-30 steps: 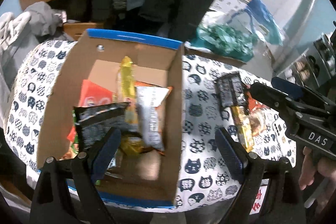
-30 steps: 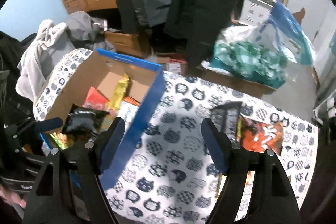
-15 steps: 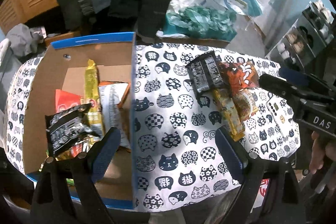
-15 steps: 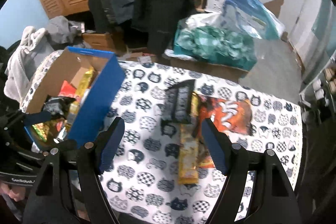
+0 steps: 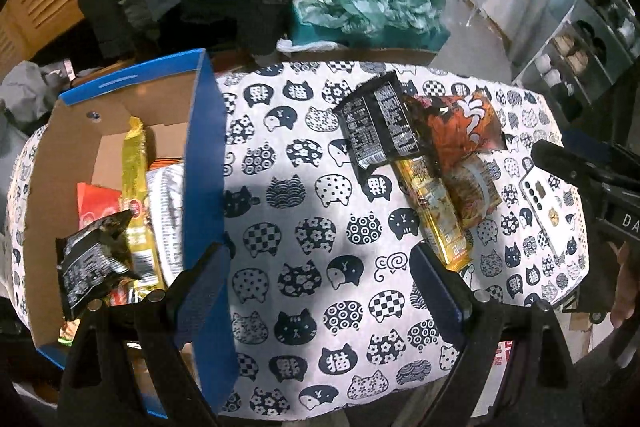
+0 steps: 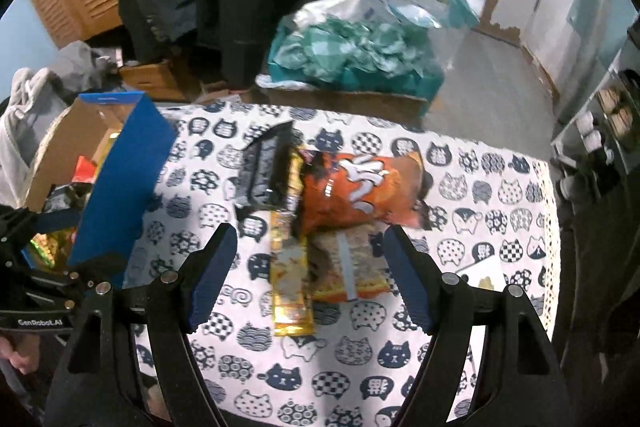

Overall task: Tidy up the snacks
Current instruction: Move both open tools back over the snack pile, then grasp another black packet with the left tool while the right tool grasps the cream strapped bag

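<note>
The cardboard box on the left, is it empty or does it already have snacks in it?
Partly filled. The cardboard box holds a black packet, a long yellow packet and a red one, with bare cardboard showing at the far end.

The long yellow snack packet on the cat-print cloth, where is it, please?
In the right wrist view the long yellow snack packet lies mid-table, between the black packet and the orange bag.

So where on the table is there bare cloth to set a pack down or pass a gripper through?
Bare tablecloth lies between the cardboard box and the snack pile, and along the near edge. Crowded: the black pack, orange bag and yellow pack overlap, with a phone just right of them. The box is nearly full.
</note>
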Tool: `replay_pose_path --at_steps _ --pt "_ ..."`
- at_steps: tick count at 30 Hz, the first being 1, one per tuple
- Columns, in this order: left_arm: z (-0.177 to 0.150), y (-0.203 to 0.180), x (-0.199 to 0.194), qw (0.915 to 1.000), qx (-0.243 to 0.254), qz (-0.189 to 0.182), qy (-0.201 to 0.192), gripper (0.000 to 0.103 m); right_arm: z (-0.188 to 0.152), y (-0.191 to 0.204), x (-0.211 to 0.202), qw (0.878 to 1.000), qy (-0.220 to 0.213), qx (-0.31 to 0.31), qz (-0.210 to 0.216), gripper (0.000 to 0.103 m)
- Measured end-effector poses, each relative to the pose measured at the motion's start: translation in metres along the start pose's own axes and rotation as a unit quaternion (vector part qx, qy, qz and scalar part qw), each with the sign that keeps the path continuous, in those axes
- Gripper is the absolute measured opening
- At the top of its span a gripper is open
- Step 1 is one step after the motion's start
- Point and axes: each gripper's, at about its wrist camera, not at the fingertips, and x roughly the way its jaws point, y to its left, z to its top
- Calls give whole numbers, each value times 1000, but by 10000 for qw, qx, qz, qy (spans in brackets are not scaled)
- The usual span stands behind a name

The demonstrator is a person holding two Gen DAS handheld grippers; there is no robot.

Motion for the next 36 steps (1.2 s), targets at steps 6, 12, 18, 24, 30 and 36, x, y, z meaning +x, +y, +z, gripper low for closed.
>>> replay_pose_path --at_steps 6,12,18,24,30,36 --pt "5 -13 27 9995 47 -61 305 92 -7 -22 26 9994 319 59 -73 76" --pt "9 -24 57 9985 101 5 532 92 -12 -36 65 9978 662 39 -63 76" --pt "13 -31 79 9979 215 143 598 92 -16 -46 101 9954 936 135 140 76" --pt "17 -30 97 9967 220 289 723 92 -25 -48 129 9927 1196 41 112 76" --pt "34 -28 98 9977 -152 0 662 92 -32 -48 146 9916 1283 -23 184 76" --pt "61 -31 102 9974 -450 -158 541 92 -39 -45 158 9895 1428 -125 201 54"
